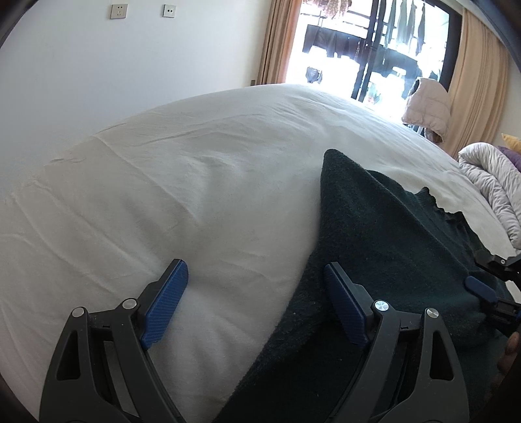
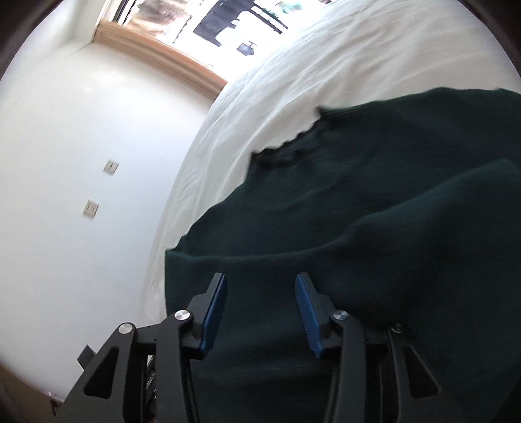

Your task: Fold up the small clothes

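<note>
A dark green knitted sweater (image 1: 384, 247) lies on a white bed (image 1: 195, 182); its scalloped neckline shows at the right. My left gripper (image 1: 257, 293) is open and empty, straddling the sweater's left edge, one finger over the sheet and one over the sweater. In the right wrist view the sweater (image 2: 374, 208) fills the right and lower part, slightly blurred. My right gripper (image 2: 260, 306) is open just above the sweater near a folded edge. The right gripper also shows at the far right of the left wrist view (image 1: 488, 286).
A white wall with sockets (image 1: 117, 11) runs along the bed's left. A window with tan curtains (image 1: 472, 75) is at the back. A pink jacket (image 1: 426, 107) and a grey duvet (image 1: 491, 182) lie at the bed's far right.
</note>
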### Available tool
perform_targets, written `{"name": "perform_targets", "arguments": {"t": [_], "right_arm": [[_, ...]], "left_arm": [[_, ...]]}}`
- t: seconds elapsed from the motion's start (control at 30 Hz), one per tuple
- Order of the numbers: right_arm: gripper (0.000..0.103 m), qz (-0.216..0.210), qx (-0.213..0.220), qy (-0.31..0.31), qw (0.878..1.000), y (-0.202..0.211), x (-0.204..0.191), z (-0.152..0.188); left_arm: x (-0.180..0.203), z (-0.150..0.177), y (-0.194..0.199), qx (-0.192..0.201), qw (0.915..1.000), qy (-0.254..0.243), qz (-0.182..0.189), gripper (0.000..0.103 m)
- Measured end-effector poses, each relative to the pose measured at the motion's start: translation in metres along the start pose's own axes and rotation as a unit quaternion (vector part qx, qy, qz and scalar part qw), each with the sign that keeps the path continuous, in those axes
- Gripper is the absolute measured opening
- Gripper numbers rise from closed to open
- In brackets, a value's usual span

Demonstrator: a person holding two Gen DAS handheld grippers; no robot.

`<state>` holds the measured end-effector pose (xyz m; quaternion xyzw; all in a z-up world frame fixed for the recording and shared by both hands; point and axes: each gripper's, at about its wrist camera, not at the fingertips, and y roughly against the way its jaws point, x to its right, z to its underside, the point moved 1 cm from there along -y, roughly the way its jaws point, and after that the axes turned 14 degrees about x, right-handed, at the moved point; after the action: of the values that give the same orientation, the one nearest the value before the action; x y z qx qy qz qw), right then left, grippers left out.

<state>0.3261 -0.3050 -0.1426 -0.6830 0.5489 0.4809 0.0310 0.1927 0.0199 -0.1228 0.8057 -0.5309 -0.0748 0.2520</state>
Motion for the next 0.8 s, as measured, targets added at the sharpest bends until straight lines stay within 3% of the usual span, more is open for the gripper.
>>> {"name": "perform_targets", "arguments": {"t": [0.03, 0.1, 0.2, 0.23, 0.27, 0.4, 0.47, 0.57, 0.7, 0.8], "right_arm": [[0.036, 0.006, 0.015, -0.013, 1.0, 0.012, 0.013, -0.006], [0.032, 0.047, 0.058, -0.024, 0.997, 0.038, 0.036, -0.02], [0.052, 0.142, 0.135, -0.044, 0.98, 0.088, 0.065, -0.033], [0.058, 0.138, 0.154, -0.064, 0.976, 0.103, 0.073, -0.033], [0.058, 0.117, 0.158, -0.077, 0.978, 0.115, 0.076, -0.032], [0.067, 0.106, 0.188, -0.038, 0.976, 0.174, 0.069, -0.019], [0.072, 0.108, 0.214, -0.052, 0.97, 0.212, 0.087, -0.016], [0.072, 0.144, 0.264, -0.125, 0.946, 0.275, 0.14, -0.011], [0.072, 0.169, 0.329, -0.241, 0.897, 0.368, 0.226, -0.003], [0.062, 0.166, 0.363, -0.292, 0.869, 0.408, 0.272, -0.002]], "left_arm": [[0.001, 0.0, 0.0, 0.0, 1.0, -0.002, -0.001, 0.086], [0.004, 0.0, -0.001, 0.0, 1.0, -0.001, 0.0, 0.086], [0.006, 0.0, -0.002, 0.0, 1.0, 0.0, 0.001, 0.086], [0.006, 0.0, -0.002, 0.001, 1.0, 0.002, 0.002, 0.086], [0.006, -0.001, -0.003, 0.001, 1.0, 0.002, 0.002, 0.086], [0.003, -0.001, -0.001, 0.003, 1.0, 0.002, 0.003, 0.086], [0.003, -0.002, -0.002, 0.005, 1.0, 0.004, 0.005, 0.086], [0.004, -0.002, -0.002, 0.006, 1.0, 0.003, 0.004, 0.086], [0.006, -0.002, -0.003, 0.006, 1.0, -0.001, 0.001, 0.086], [0.008, -0.001, -0.004, 0.007, 1.0, -0.006, -0.002, 0.086]]}}
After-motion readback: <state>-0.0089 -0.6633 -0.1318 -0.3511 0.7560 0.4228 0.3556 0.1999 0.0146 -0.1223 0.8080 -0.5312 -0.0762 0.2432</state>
